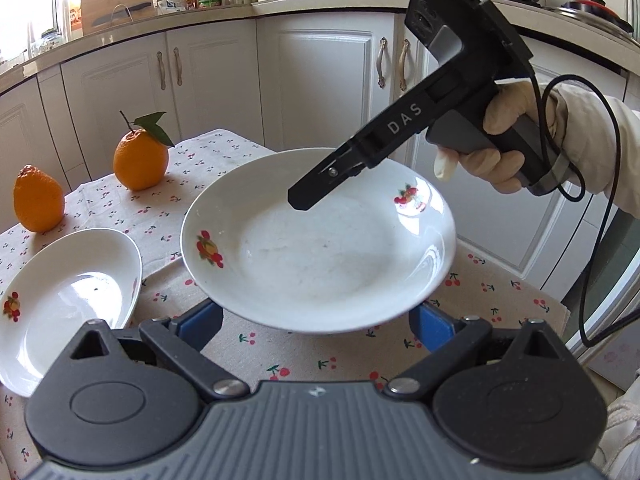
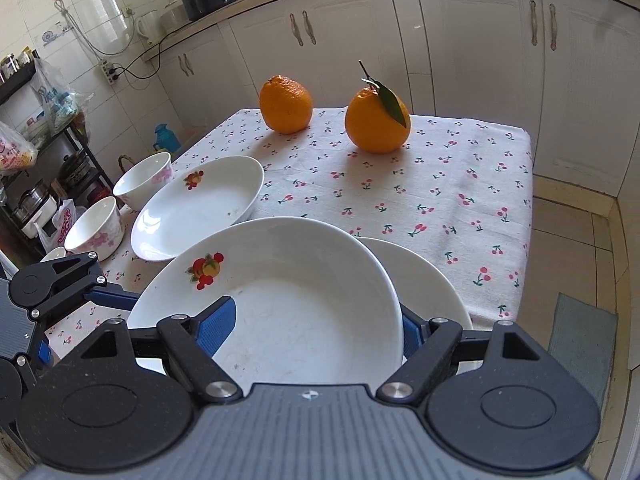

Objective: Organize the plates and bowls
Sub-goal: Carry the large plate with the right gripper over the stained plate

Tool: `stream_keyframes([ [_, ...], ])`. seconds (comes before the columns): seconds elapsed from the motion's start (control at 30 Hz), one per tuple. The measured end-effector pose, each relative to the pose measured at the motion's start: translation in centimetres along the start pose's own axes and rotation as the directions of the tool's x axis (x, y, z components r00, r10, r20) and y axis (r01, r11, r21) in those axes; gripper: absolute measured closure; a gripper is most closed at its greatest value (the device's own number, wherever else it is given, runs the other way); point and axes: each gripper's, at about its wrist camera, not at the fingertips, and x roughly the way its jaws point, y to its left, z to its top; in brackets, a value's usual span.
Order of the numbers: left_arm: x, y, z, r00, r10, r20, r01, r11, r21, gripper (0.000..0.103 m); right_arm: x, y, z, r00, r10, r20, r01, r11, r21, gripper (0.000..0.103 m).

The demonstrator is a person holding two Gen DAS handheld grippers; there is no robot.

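A white fruit-printed plate (image 1: 320, 240) hangs above the table, and my right gripper (image 1: 300, 196) is shut on its far rim. In the right wrist view the same plate (image 2: 288, 300) sits between my blue pads (image 2: 218, 328), tilted over another white plate (image 2: 432, 280) lying on the cloth. My left gripper (image 1: 320, 328) is open below the held plate's near rim; its blue fingers flank the rim without clearly touching it. A further plate (image 1: 68, 300) (image 2: 200, 208) lies to the left. Two flowered bowls (image 2: 144, 180) (image 2: 96, 228) stand at the table's left edge.
Two oranges (image 2: 286, 104) (image 2: 378, 120) stand on the cherry-print tablecloth (image 2: 460, 200) toward the far side. White kitchen cabinets (image 1: 320, 92) run behind the table. A shelf with bags and pots (image 2: 36, 152) stands left. Tiled floor and a mat (image 2: 580, 340) are on the right.
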Motion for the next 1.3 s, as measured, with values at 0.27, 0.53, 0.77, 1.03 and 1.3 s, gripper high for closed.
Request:
stream_keyframes([
  [0.27, 1.0, 0.0, 0.8, 1.000, -0.009, -0.017, 0.009, 1.000, -0.003, 0.004, 0.2, -1.3, -0.4, 1.000, -0.006, -0.004, 0.006, 1.000, 0.017, 0.017],
  [0.53, 1.6, 0.2, 1.1, 1.000, -0.024, -0.021, 0.024, 1.000, -0.005, 0.004, 0.4, -2.0, -0.8, 1.000, -0.028, -0.014, 0.028, 0.999, 0.033, 0.017],
  [0.77, 2.2, 0.5, 1.1, 0.999, -0.029, -0.022, 0.029, 0.999, -0.015, 0.004, 0.1, -2.2, -1.1, 0.999, -0.043, -0.014, 0.043, 0.998, 0.037, 0.017],
  [1.03, 2.5, 0.9, 0.9, 1.000, -0.023, 0.004, 0.023, 1.000, -0.017, 0.004, -0.6, -2.3, -1.4, 0.998, -0.068, -0.009, 0.069, 0.996, 0.053, 0.017],
  [1.3, 2.9, 0.8, 0.7, 1.000, -0.026, 0.005, 0.026, 1.000, -0.012, 0.003, -1.4, -2.0, -1.7, 0.995, -0.096, -0.004, 0.096, 0.993, 0.068, 0.017],
])
